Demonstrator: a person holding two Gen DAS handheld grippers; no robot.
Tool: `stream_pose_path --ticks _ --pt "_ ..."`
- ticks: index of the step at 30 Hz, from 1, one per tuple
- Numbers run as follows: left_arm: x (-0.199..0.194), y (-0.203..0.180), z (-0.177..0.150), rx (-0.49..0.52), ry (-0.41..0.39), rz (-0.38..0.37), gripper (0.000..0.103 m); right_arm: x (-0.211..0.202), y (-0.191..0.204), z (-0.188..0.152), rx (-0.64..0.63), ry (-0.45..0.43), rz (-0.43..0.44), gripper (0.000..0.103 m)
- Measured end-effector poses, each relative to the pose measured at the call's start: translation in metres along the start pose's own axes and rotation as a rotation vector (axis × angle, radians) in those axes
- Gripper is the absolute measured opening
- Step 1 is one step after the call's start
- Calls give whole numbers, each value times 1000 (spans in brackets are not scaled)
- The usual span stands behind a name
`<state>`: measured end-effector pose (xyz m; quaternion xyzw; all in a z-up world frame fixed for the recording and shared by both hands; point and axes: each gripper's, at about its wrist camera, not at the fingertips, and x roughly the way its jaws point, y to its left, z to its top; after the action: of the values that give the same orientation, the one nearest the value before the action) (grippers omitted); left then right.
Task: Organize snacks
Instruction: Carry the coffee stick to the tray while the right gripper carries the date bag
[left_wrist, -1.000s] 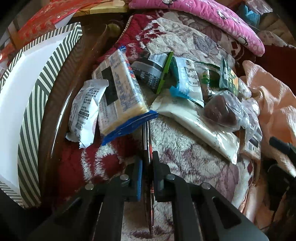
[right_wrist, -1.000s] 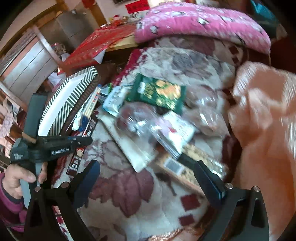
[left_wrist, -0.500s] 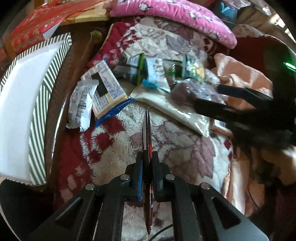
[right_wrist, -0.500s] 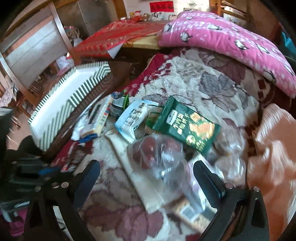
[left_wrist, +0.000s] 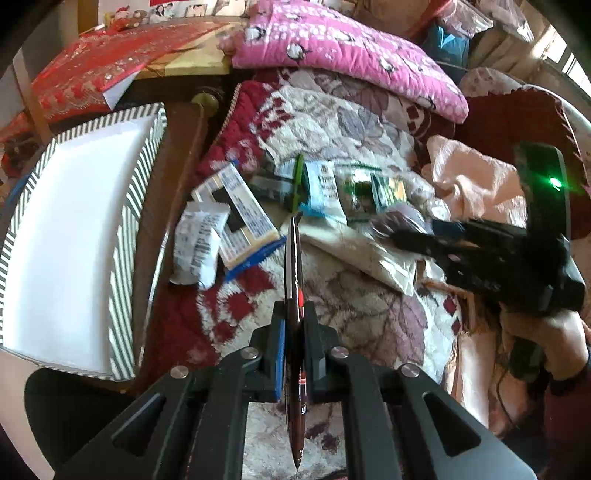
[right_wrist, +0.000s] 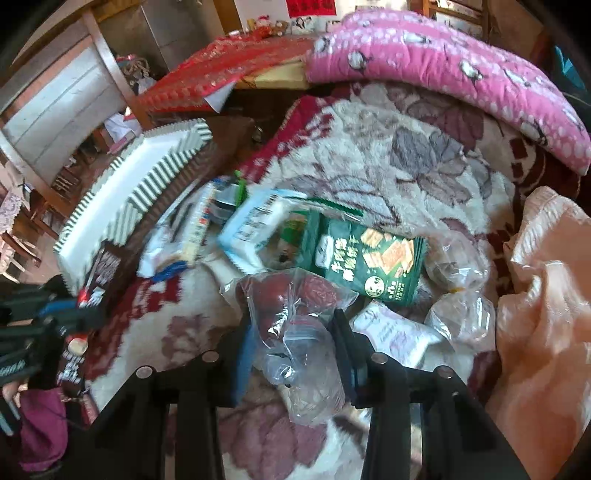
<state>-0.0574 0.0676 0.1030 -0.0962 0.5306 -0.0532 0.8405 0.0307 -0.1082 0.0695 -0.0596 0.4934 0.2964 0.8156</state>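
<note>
My left gripper (left_wrist: 294, 332) is shut on a thin dark red snack packet (left_wrist: 294, 280), held edge-on above the blanket. My right gripper (right_wrist: 293, 328) has its jaws partly closed around a clear plastic bag of dark red dates (right_wrist: 291, 314); whether the pads press it I cannot tell. Several snack packets lie in a heap on the floral blanket (left_wrist: 354, 302): a green cracker bag (right_wrist: 369, 258), a light blue packet (right_wrist: 255, 229), a white barcode packet (left_wrist: 199, 240) and a yellow and blue wafer pack (left_wrist: 240, 218). The right gripper also shows in the left wrist view (left_wrist: 406, 236).
A striped box with a white inside (left_wrist: 70, 236) stands left of the blanket past a dark wooden rail (left_wrist: 173, 177). A pink quilt (left_wrist: 343, 55) lies at the back. A peach cloth (right_wrist: 546, 314) is on the right. Clear bags (right_wrist: 461, 317) lie by the dates.
My left gripper has lifted and drawn back with the dark red packet. My right gripper has moved into the heap and narrowed from wide open around the bag of dates.
</note>
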Motion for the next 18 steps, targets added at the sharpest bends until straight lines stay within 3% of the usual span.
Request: stream_pose_path --ticks 9,18 --pt "-25 27 12 -41 -55 36 8 -26 41 17 -60 -66 50 42" --pt "-56 87 24 -133 -118 125 8 -20 91 51 -128 -82 113 42"
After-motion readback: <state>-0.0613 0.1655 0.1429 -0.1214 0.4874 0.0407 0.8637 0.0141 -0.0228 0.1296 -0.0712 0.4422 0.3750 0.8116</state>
